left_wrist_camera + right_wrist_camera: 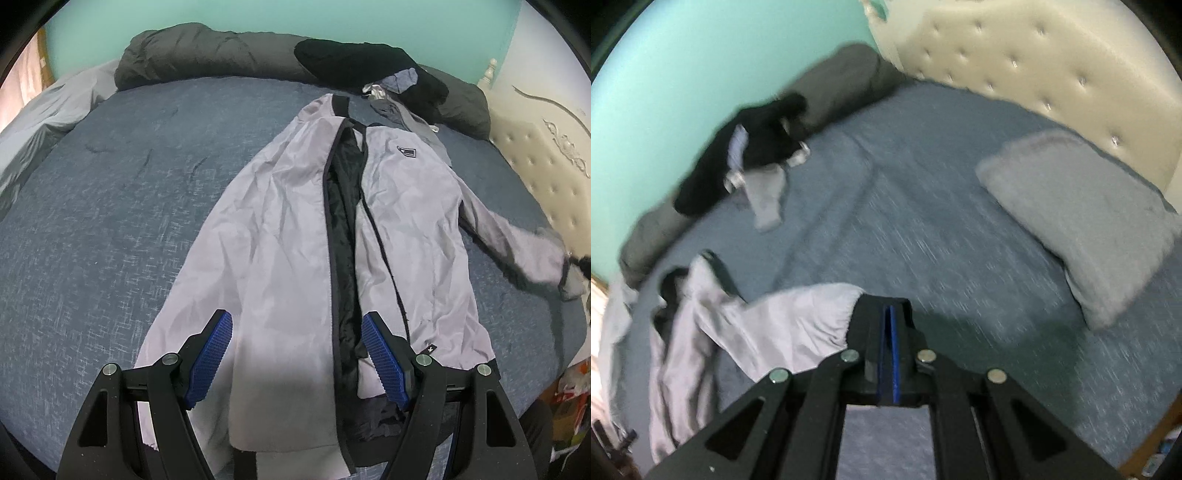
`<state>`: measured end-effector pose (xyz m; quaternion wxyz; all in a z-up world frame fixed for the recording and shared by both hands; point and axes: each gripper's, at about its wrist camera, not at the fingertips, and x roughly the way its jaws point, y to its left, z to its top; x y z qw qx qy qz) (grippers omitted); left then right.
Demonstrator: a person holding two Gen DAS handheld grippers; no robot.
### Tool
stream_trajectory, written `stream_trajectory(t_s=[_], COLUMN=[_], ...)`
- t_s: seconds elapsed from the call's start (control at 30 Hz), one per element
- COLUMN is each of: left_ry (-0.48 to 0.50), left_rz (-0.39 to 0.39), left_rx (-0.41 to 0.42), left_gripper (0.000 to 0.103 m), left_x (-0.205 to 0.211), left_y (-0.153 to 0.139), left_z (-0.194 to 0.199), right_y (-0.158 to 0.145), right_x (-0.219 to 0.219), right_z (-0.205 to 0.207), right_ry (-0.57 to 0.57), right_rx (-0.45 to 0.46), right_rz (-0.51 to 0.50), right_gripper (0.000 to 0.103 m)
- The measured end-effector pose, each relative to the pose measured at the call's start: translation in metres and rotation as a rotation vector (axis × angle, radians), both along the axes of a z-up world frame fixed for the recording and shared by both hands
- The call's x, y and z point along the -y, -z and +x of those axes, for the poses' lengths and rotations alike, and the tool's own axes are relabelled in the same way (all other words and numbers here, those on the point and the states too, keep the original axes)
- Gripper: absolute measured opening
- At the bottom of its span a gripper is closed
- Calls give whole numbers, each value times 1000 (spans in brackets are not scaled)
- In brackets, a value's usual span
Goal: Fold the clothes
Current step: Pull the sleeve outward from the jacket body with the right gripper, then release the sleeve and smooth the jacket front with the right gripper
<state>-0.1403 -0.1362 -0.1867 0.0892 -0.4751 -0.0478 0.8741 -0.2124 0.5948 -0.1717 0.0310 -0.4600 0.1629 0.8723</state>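
Jacket (295,229), pale lilac-grey with black trim, lies front-up and unzipped on the blue bedspread (110,221), its black lining (343,229) showing down the open middle. The left gripper (297,332) hangs above the hem end with its 2 blue-padded fingers (210,354) spread wide, one over the left front panel and one beside the zip edge, gripping nothing. A small dark badge (406,151) sits on the chest of the far panel, and a tiny black tag (428,349) marks the hem near the right pad. One sleeve (517,251) stretches out sideways across the bedspread toward the headboard (546,155).

The right gripper (889,314) has its jaws pressed together on the sleeve's black cuff (864,314), the blue pads meeting in a thin line, and the pale sleeve fabric bunches away to its left. This view is motion-blurred. Beyond it a grey pillow (1089,221) rests near the cream tufted headboard. A pile of black and grey clothes (753,158) lies on a rolled dark grey duvet (207,55) against the turquoise wall (683,74).
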Motion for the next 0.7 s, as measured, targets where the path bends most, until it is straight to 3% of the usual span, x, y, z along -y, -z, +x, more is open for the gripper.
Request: stream_trajectory(t_s=[0.1,0.2,0.33,0.4,0.43,0.53,0.7], left_ry=[-5,-8,-24,-29,-29,-26,-25], left_rz=[5,17,37,52,58,69,76], left_rx=[-6,-19,-22,-18,-18,-20,-24], left_gripper=[76,76,77,77,77,78,78], left_x=[8,16,25,28,30,34,44], left_y=[-2,-5,-5,-4,-3,-3,-3], left_z=[2,6,9,11,13,18,24], right_y=[6,1,10,17,21,34,66], right_x=[3,18,91,135,156,220,308], right_z=[9,20,32,39,43,54,73], right_ry=[54,48,-158,-276,-335,-493,-629], right_rx=[32,3,46,83,102,159,245], right_rz=[105,117,63,32,17,-35,-139], right_gripper=[5,5,8,24,26,26,26])
